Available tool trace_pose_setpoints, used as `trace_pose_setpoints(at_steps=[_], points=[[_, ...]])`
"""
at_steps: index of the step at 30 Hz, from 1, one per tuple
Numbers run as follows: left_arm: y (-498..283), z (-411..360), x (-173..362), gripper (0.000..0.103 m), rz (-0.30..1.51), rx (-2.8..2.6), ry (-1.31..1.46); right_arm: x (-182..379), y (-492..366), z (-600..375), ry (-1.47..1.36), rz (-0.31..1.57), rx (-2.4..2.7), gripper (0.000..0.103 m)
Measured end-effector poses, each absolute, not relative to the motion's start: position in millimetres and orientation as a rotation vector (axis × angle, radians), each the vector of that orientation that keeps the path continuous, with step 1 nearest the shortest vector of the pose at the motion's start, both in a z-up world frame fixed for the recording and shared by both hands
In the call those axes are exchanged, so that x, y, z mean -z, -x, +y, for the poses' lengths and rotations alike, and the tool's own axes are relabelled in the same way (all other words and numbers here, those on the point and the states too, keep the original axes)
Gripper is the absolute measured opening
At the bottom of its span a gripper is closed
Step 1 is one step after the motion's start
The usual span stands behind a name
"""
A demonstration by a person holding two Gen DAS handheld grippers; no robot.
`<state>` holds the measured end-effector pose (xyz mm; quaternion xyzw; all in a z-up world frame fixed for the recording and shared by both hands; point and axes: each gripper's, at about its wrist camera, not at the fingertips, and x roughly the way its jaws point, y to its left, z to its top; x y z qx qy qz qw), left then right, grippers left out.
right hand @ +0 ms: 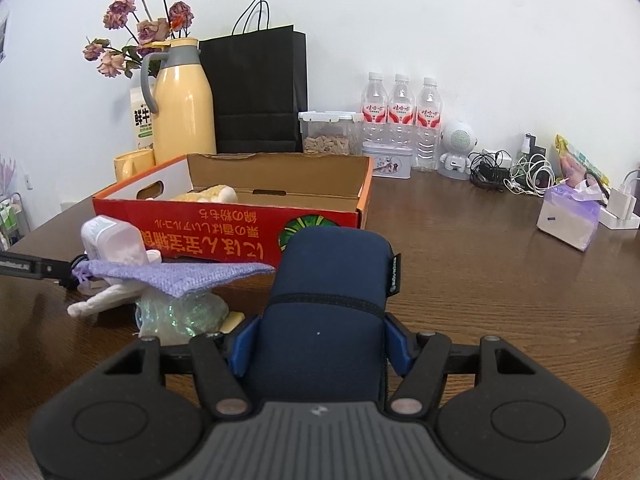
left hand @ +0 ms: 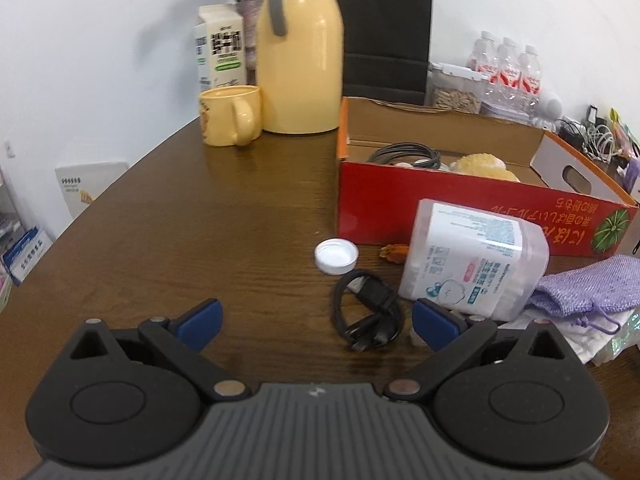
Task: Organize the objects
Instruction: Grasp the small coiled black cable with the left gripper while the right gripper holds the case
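Observation:
My left gripper stands open low over the brown table, with nothing between its blue pads. A coiled black cable lies just inside its right finger. Beyond it lie a white cap and a clear cotton-swab box on its side. My right gripper is shut on a dark blue pouch, which points toward the red cardboard box. That red cardboard box holds a grey cable and a yellow soft object.
A lilac drawstring bag lies over white and glittery items left of the pouch. At the back stand a yellow flask, a yellow mug, a milk carton, a black paper bag, water bottles and tangled chargers.

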<state>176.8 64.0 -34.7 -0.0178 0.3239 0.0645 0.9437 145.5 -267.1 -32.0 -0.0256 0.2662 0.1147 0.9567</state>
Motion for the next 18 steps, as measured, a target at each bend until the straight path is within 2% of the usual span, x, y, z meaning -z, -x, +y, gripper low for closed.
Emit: trace_pose_setpoints(at_steps=[9, 11, 12, 18], points=[[-193.4, 56.4, 43.5, 0.071, 0.703, -0.104, 0.04, 33.0, -145.7, -266.9, 0.052, 0.541, -0.228, 0.063], [-191.8, 54.9, 44.0, 0.057, 0.691, -0.096, 0.031, 33.3, -145.8, -266.3, 0.051, 0.54, -0.229, 0.063], [-191.0, 54.5, 43.7, 0.042, 0.684, -0.086, 0.033, 33.5, -145.9, -266.1, 0.05, 0.541, -0.23, 0.063], [-186.3, 59.4, 41.5, 0.041, 0.663, -0.09, 0.071, 33.2, -144.6, -265.6, 0.05, 0.541, -0.233, 0.063]])
